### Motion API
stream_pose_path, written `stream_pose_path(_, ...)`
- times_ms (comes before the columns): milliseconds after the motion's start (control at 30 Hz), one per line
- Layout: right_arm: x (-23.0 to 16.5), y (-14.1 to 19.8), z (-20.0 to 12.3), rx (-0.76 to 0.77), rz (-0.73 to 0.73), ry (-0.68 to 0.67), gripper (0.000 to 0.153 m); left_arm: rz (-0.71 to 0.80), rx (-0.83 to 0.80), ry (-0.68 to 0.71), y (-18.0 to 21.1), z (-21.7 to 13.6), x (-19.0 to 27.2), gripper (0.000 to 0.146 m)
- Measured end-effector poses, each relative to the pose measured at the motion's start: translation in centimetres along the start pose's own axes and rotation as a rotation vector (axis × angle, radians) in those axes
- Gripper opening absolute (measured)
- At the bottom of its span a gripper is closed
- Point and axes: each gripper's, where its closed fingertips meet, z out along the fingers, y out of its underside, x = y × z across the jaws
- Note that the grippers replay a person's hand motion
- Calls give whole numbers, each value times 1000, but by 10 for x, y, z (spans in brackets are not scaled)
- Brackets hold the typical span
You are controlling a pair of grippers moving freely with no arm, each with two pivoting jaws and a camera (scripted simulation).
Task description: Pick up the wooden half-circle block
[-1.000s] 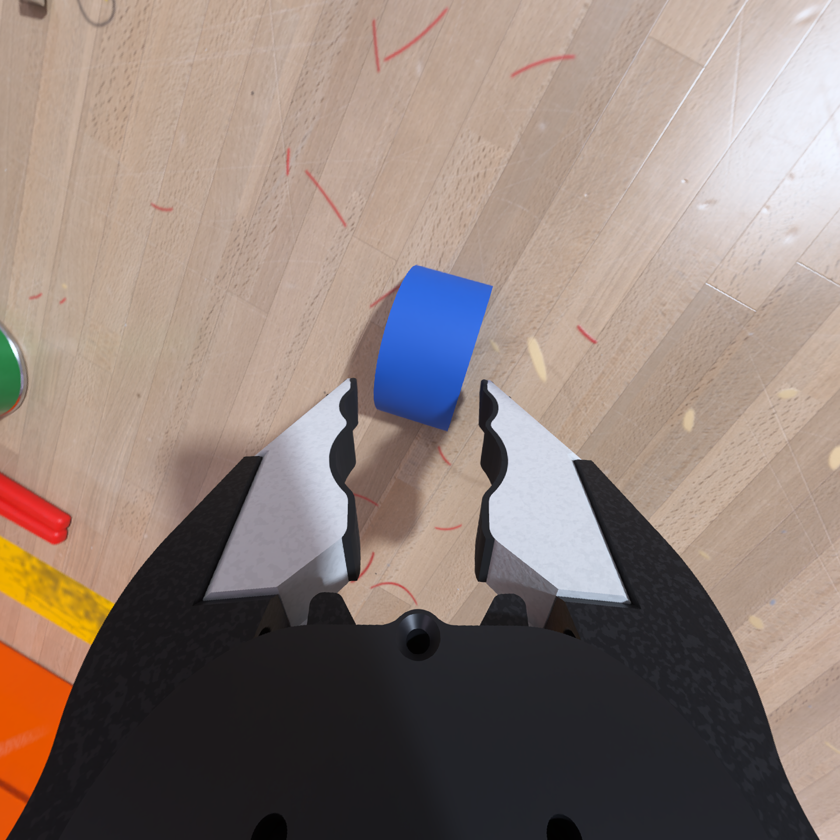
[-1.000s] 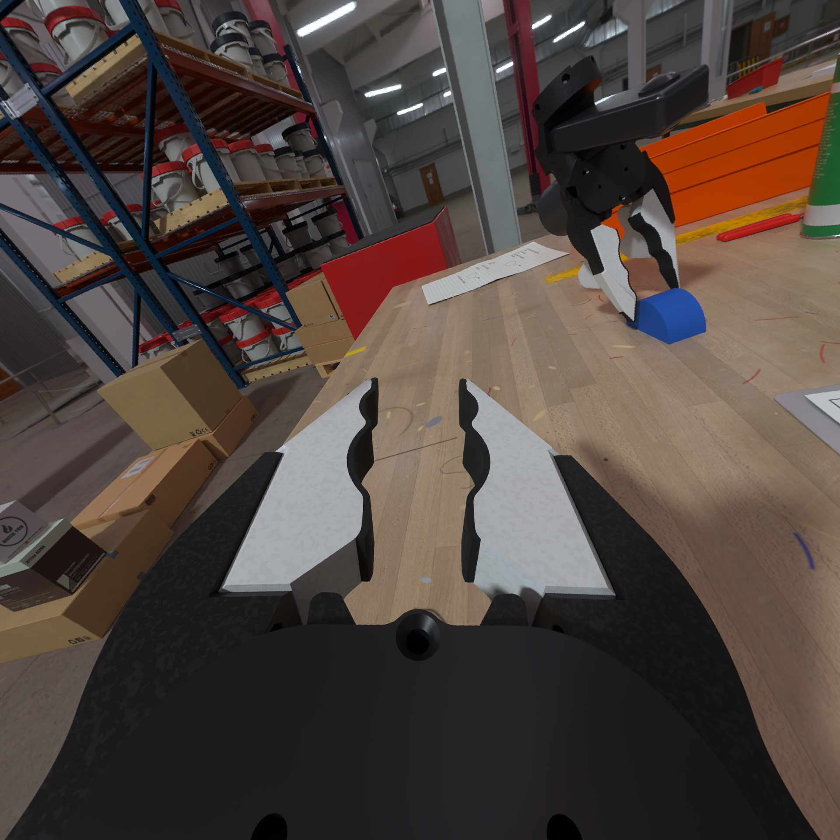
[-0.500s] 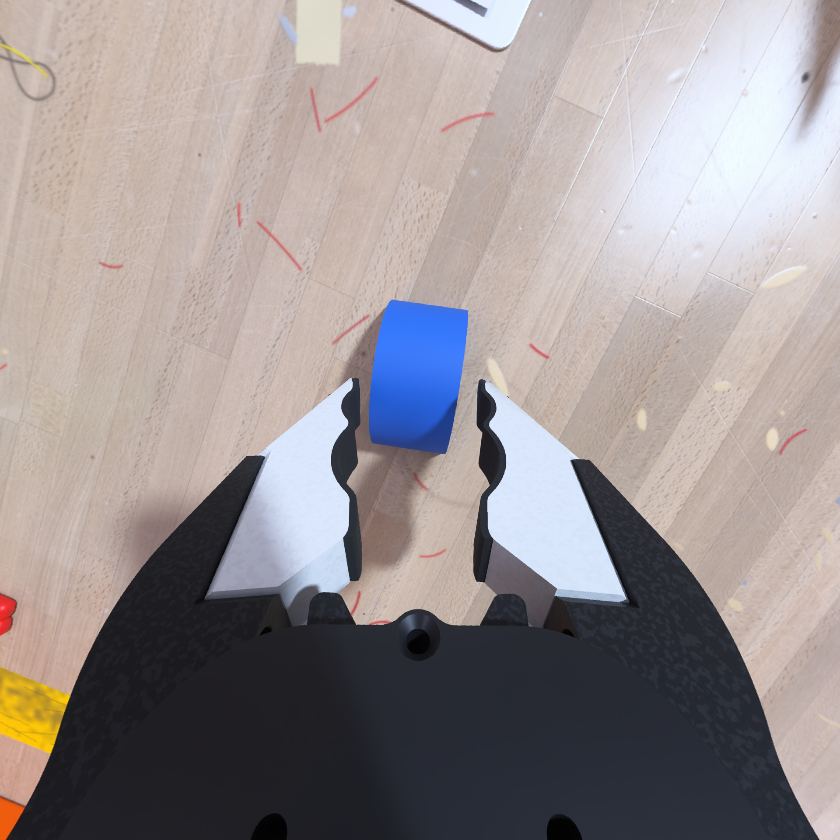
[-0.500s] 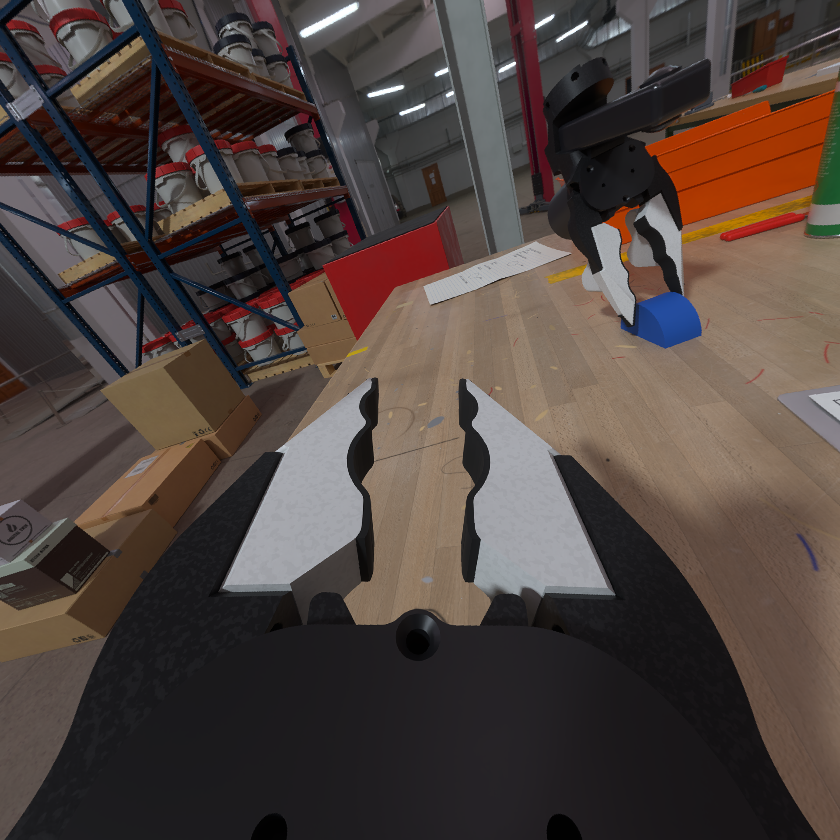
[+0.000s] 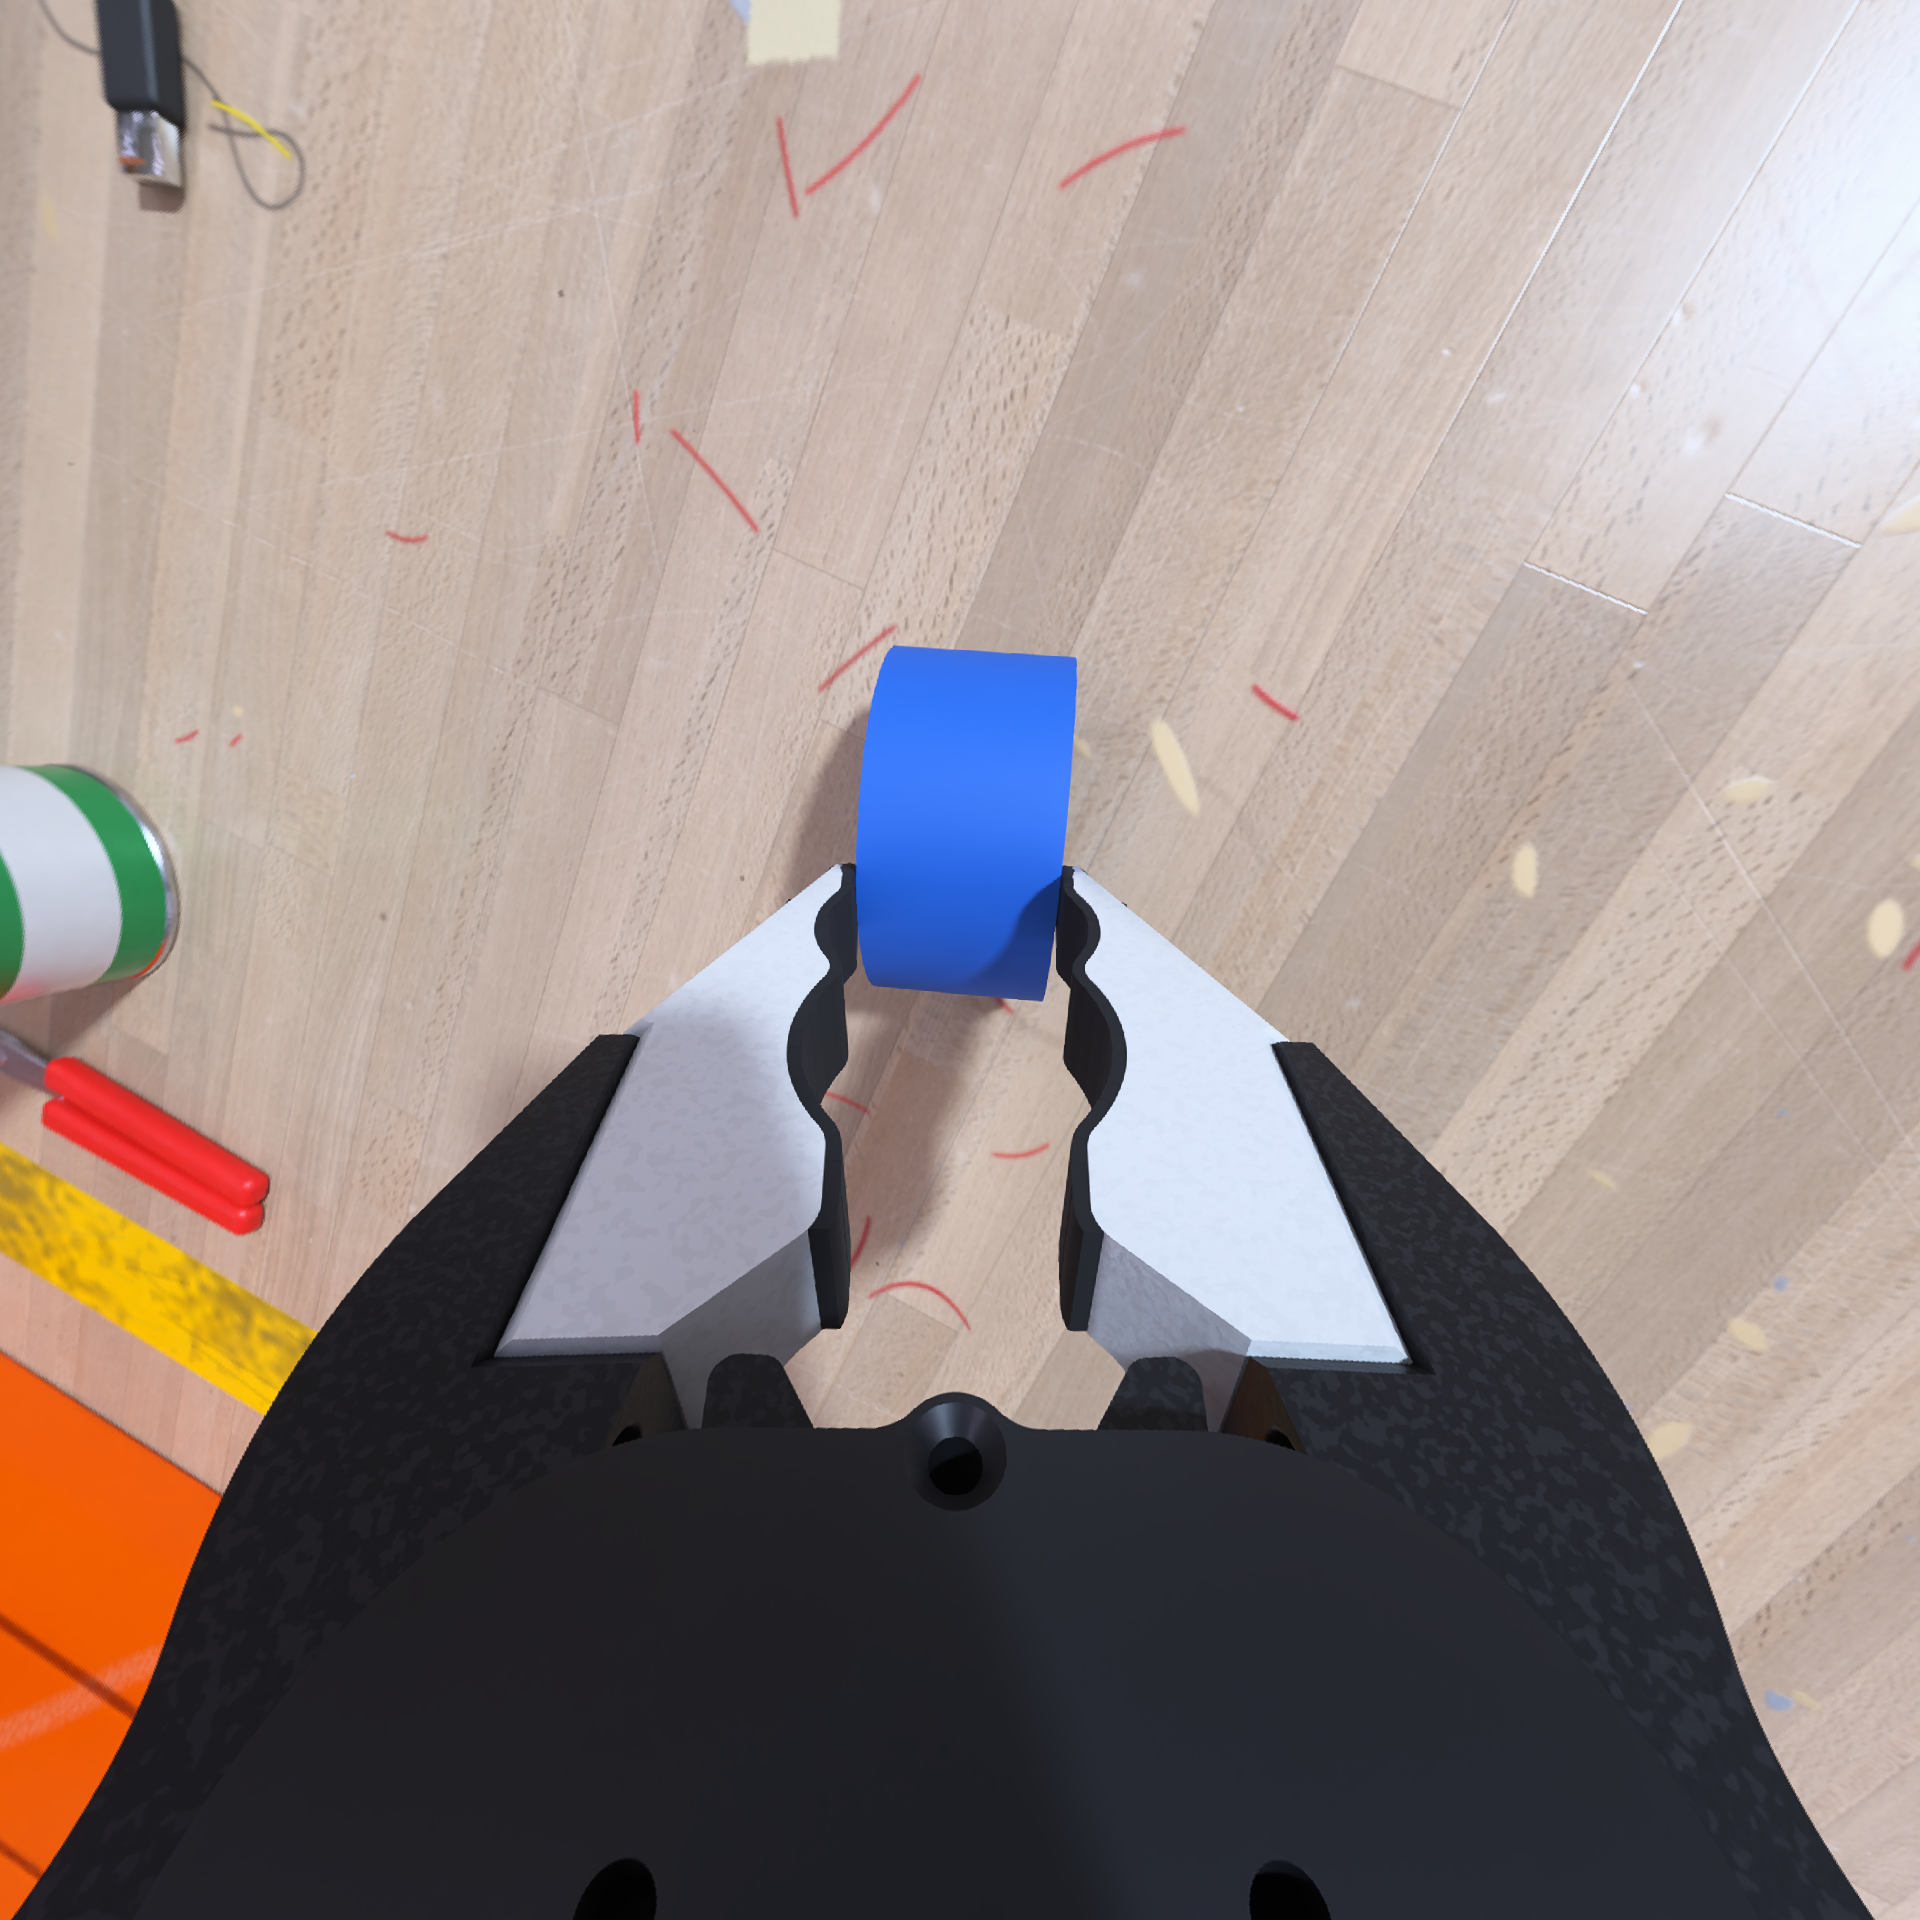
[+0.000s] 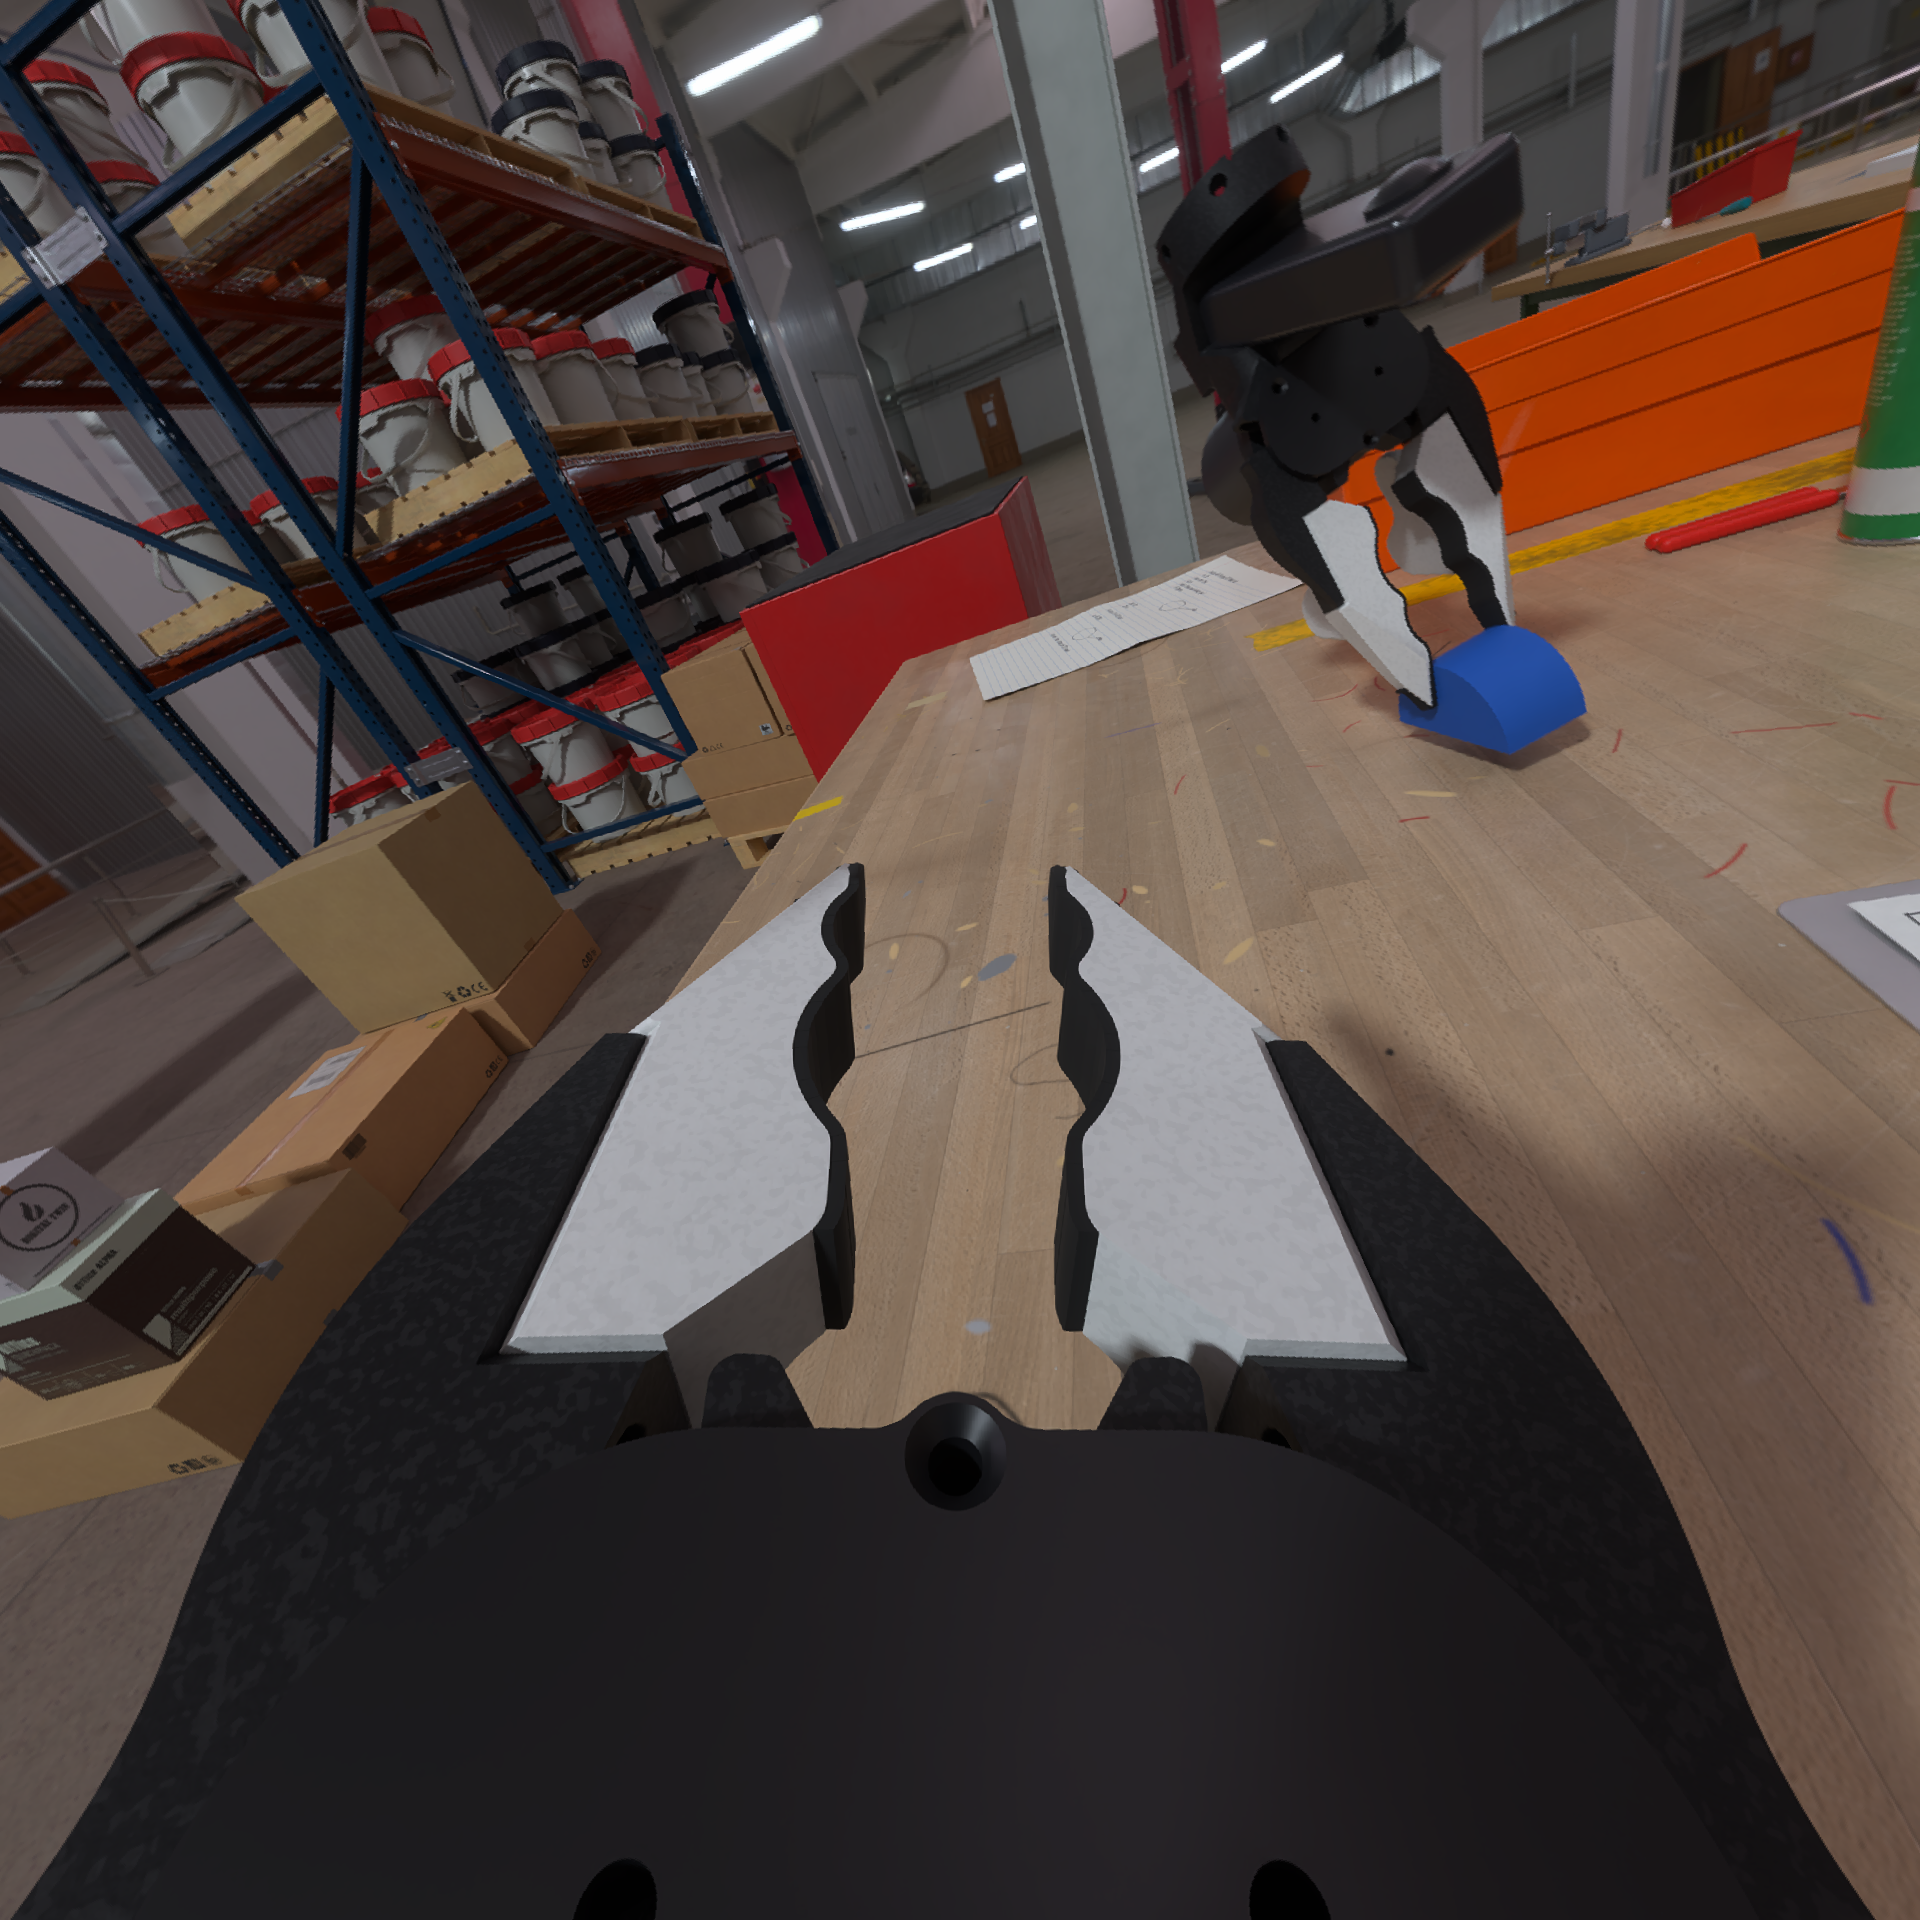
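Note:
The half-circle block (image 5: 966, 790) is blue and lies curved side up on the wooden table (image 5: 1455, 520). My left gripper (image 5: 956, 883) points down at it, and both fingertips press the flat sides of its near end. In the right wrist view the left gripper (image 6: 1455, 660) stands over the block (image 6: 1507, 686) at the far right; I cannot tell whether the block is off the wood. My right gripper (image 6: 954, 883) is open and empty, low over the table's near left part, far from the block.
A green-and-white cone (image 5: 73, 883), a red-handled tool (image 5: 156, 1153), yellow tape (image 5: 135, 1278) and an orange panel (image 5: 73, 1558) lie left of the block. A paper sheet (image 6: 1132, 618) and a grey mat (image 6: 1860, 935) lie on the table. The table edge (image 6: 831, 821) drops toward boxes and shelving.
My left gripper has moved down around the block and its fingers have closed onto the block's sides. The right gripper has not moved.

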Motion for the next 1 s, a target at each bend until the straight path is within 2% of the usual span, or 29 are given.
stream_pose_path(133, 0, 1, 0, -5, -2, 1, 35, -14, 6, -3, 5, -10, 3, 38)
stream_pose_path(367, -1, 1, 1, -8, -6, 2, 35, -96, -117, 44, 26, -28, 10, 38)
stream_pose_path(533, -1, 1, 1, -11, -7, 2, 35, -100, -170, 62, 35, -24, 12, 38)
stream_pose_path(700, -1, 1, 1, -13, -10, 2, 35, -100, -224, 37, 44, -50, 14, 38)
stream_pose_path(800, -1, 1, 1, -13, -8, 1, 35, -97, -316, 26, 59, -71, 19, 38)
stream_pose_path(867, -1, 2, 1, -14, -8, 1, 35, -84, -386, 75, 69, -80, 32, 38)
stream_pose_path(1000, -1, 2, 2, -20, -11, 2, 35, -32, -519, 168, 81, -77, 60, 38)
